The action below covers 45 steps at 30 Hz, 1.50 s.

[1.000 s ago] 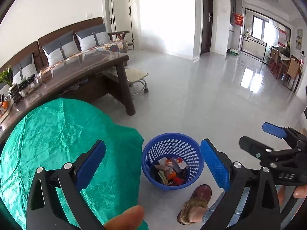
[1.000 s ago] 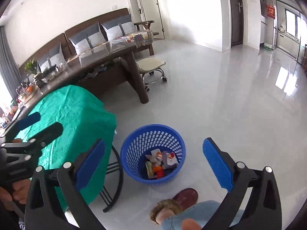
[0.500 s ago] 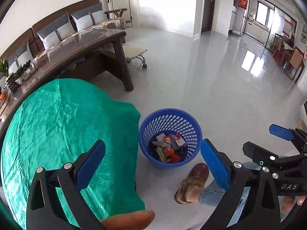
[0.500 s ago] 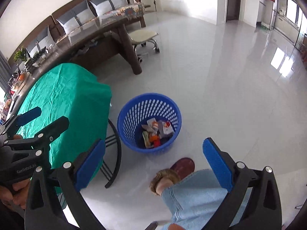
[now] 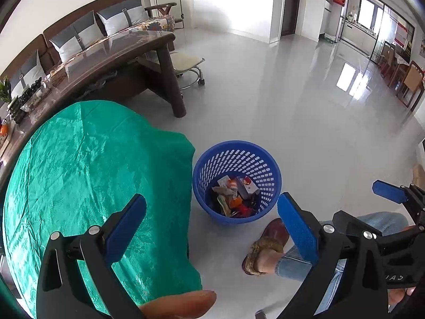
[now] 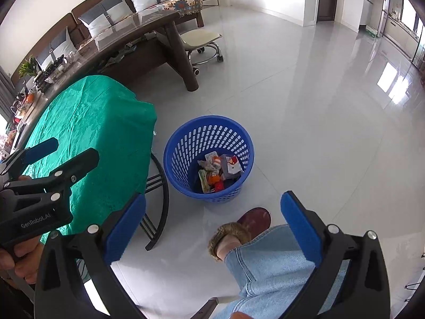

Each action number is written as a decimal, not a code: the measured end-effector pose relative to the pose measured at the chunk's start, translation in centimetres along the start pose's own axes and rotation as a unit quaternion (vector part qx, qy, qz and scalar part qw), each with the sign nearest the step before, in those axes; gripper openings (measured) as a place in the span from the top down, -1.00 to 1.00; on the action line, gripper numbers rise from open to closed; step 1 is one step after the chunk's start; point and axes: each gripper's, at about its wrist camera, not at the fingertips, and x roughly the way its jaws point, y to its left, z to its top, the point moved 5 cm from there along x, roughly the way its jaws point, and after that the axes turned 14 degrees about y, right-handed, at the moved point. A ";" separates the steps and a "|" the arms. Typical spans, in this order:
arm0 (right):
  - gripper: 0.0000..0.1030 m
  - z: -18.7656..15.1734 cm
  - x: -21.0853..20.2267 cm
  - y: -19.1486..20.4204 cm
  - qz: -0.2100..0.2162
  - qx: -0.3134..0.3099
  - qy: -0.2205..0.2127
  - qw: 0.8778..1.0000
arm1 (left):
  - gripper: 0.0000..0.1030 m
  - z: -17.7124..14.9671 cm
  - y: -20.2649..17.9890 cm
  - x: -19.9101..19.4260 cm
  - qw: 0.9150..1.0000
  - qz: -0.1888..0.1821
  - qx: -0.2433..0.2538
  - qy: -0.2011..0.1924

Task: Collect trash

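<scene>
A blue perforated basket (image 5: 236, 159) stands on the grey floor beside the green-covered table, also in the right wrist view as the blue basket (image 6: 191, 143). Several wrappers and small cartons (image 5: 233, 196) lie at its bottom, the same trash (image 6: 217, 170) in the right view. My left gripper (image 5: 212, 226) hangs open and empty above the table's edge and the floor. My right gripper (image 6: 212, 223) is open and empty too, above a person's slippered foot. Each gripper shows at the side of the other's view.
A small table under a green cloth (image 5: 87, 175) takes the left, with black metal legs (image 6: 156, 207). A person's foot in a brown slipper (image 5: 265, 244) and jeans leg (image 6: 271, 265) stand close to the basket. Behind are a dark wooden desk (image 5: 127, 53), a stool (image 5: 186, 66) and a sofa.
Both cameras have tilted down and risen, so the basket sits higher in view and the foot and leg show more. Both grippers stay open and empty.
</scene>
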 end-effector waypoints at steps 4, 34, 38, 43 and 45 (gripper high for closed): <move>-0.91 0.0 0.1 -0.1 -0.001 0.001 0.001 1.000 | -0.90 0.0 0.0 0.1 1.000 0.000 -0.002 0.003; -0.91 -0.2 0.6 0.1 0.002 0.000 0.007 1.000 | -0.90 0.1 0.3 0.8 1.000 0.002 -0.005 0.011; -0.91 -0.1 0.7 0.1 0.000 0.002 0.008 1.000 | -0.90 0.1 0.3 0.9 1.000 0.002 -0.006 0.012; -0.91 0.0 0.8 0.1 0.000 0.002 0.009 1.000 | -0.90 0.2 0.3 1.1 1.000 0.002 -0.008 0.014; -0.91 0.1 0.8 0.1 -0.001 0.002 0.008 1.000 | -0.90 0.2 0.3 1.1 1.000 0.002 -0.008 0.014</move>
